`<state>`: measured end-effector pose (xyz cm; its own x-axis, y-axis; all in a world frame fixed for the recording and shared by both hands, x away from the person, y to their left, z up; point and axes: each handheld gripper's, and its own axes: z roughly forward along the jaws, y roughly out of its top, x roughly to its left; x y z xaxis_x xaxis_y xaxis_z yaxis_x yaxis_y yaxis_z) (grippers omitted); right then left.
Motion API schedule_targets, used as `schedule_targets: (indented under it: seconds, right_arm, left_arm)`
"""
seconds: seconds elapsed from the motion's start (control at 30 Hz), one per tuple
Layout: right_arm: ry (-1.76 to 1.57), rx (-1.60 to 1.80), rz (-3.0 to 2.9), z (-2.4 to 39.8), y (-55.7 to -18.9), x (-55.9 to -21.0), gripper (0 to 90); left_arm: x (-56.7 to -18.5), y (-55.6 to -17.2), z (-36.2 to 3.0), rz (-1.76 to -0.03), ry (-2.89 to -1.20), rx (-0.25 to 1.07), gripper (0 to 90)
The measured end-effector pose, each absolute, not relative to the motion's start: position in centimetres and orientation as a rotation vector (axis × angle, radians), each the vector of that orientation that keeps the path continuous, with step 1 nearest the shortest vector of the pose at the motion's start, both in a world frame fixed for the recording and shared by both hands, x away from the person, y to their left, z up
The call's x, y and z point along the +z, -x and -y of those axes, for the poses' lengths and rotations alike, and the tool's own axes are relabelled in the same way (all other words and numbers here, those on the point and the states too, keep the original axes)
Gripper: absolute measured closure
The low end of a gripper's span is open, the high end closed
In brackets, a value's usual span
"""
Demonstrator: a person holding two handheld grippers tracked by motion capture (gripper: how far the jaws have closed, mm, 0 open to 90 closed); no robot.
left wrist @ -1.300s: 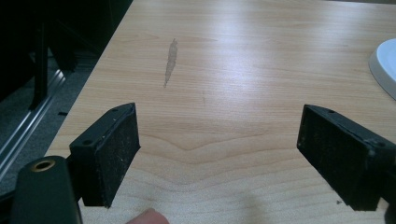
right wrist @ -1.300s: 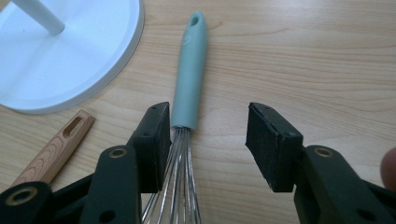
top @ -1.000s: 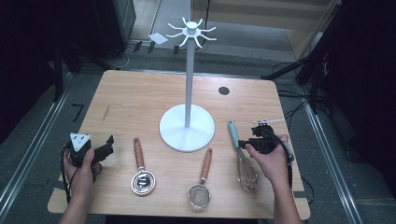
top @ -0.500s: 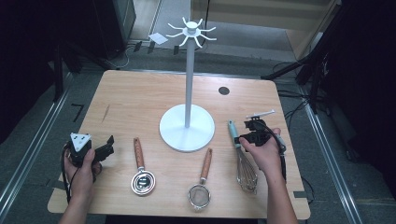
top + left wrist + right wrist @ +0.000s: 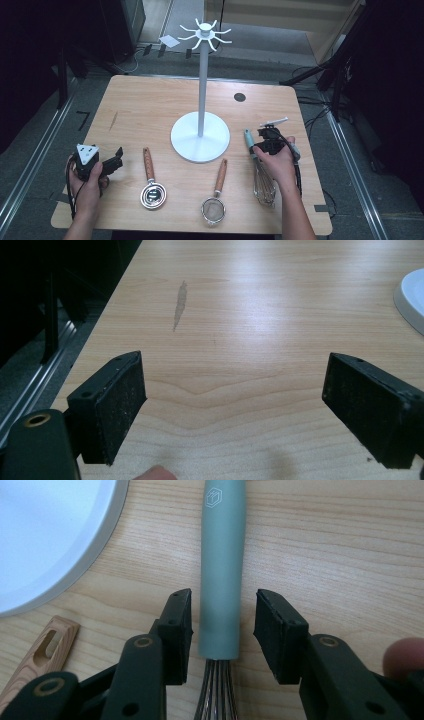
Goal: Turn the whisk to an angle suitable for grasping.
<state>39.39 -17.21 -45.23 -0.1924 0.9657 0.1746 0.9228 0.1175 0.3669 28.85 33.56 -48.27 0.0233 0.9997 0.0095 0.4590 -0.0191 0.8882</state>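
Note:
A whisk [image 5: 264, 186] with a grey-green handle [image 5: 222, 565] lies on the wooden table [image 5: 150, 105] at the right, wires toward the near edge. My right gripper [image 5: 256, 148] points down over the handle's lower end. In the right gripper view [image 5: 224, 602] its jaws have just been closing and stand either side of the handle, with a narrow gap at each pad, so it is open. My left gripper [image 5: 117, 160] rests at the table's near left, held in a hand. Its jaws [image 5: 235, 372] are open wide over bare wood.
A white stand [image 5: 200, 137] with a round base and a tall pole topped by hooks [image 5: 205, 34] occupies the table's middle. A wooden-handled scoop [image 5: 151, 186] and a small wooden-handled sieve [image 5: 216, 202] lie near the front edge. A dark round plug [image 5: 240, 97] sits at the back right.
The right hand has shifted slightly left and away from me along the whisk, down onto its handle, and its jaws have narrowed. The left hand has stayed still.

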Motion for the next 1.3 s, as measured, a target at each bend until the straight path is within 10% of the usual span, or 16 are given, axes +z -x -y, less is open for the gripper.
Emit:
schedule_targets:
  seconds: [1.3]
  right_arm:
    - [-1.872, 0.349, -2.285, 14.2, -40.1, -46.6, 69.9]
  left_arm:
    - [-48.3, -28.4, -33.8, -1.544, -1.585, 0.958, 11.0]
